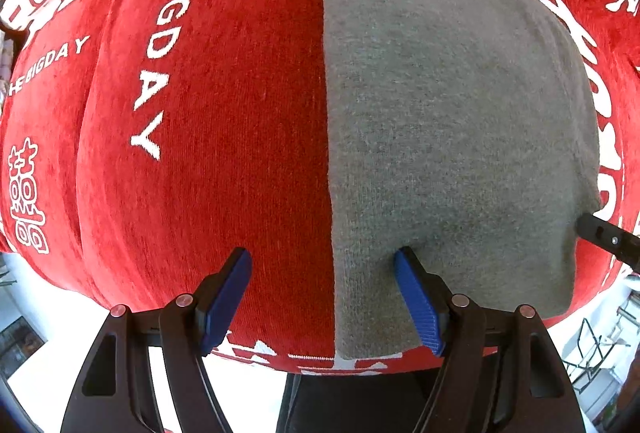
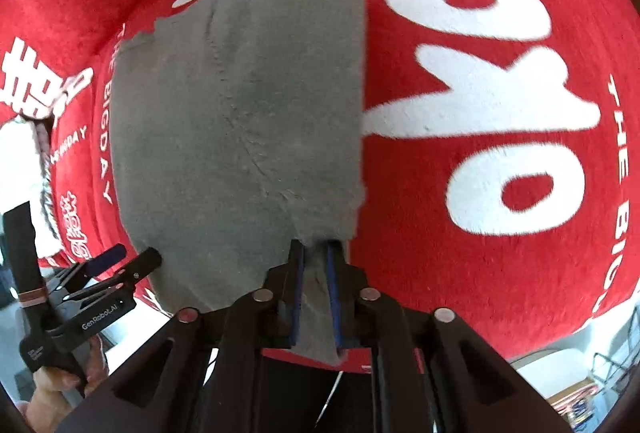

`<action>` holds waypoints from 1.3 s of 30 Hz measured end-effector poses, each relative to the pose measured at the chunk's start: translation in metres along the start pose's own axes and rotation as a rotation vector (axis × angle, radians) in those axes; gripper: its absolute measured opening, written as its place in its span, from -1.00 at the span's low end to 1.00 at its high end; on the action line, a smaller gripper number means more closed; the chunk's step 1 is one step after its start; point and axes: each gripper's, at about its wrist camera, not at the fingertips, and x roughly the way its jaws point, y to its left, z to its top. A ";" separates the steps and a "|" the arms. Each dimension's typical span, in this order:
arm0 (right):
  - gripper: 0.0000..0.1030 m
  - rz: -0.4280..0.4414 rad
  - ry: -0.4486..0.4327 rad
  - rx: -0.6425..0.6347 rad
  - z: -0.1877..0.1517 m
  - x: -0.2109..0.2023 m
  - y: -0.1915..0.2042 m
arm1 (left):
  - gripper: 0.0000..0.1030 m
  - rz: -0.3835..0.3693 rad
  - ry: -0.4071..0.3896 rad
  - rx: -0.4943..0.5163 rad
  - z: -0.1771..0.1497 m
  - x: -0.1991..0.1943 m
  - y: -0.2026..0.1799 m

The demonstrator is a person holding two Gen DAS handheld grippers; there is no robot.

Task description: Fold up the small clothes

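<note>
Grey knit cloth [image 1: 448,137], a small garment lying flat on a red plush cover [image 1: 240,113] printed with white lettering, looks light, soft and limp; I judge it will sag and drape rather than keep any shape, and its fuzzy surface should not slip between rubber pads. Corners and hem edges seem the best places to take hold, since a pinch in the middle would only bunch it up.

At its near right corner the right gripper [image 2: 317,253] has its blue-padded fingers [image 2: 297,297] closed tight on a bunched fold of the cloth, which runs down between them.

Over the near edge the left gripper [image 1: 322,261] stands with its fingers spread wide, holding nothing. One blue pad [image 1: 228,297] sits above the red cover, the other over the grey cloth just inside its left edge; whether either touches the fabric I cannot tell.
</note>
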 end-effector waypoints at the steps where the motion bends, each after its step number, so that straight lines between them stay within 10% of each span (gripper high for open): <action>1: -0.67 0.005 0.000 0.008 -0.002 -0.002 -0.002 | 0.45 0.001 0.000 0.002 -0.001 0.000 0.001; 12: -0.65 0.012 -0.048 0.000 -0.012 -0.040 0.009 | 0.45 0.003 -0.120 0.053 -0.014 -0.061 -0.004; 16: 0.20 0.013 -0.101 -0.034 -0.017 -0.065 0.022 | 0.45 0.005 -0.164 0.064 -0.020 -0.090 -0.006; 20: 0.20 -0.011 -0.135 -0.068 -0.022 -0.087 0.035 | 0.45 0.003 -0.183 0.053 -0.026 -0.109 -0.007; 24: 0.59 -0.066 -0.175 -0.102 -0.029 -0.106 0.050 | 1.00 0.007 -0.258 0.015 -0.033 -0.135 -0.004; 31: 0.99 -0.192 -0.266 -0.136 -0.037 -0.135 0.069 | 1.00 0.028 -0.314 0.001 -0.035 -0.170 0.000; 39: 1.00 -0.259 -0.328 -0.170 -0.042 -0.152 0.091 | 1.00 0.039 -0.326 -0.017 -0.033 -0.187 0.001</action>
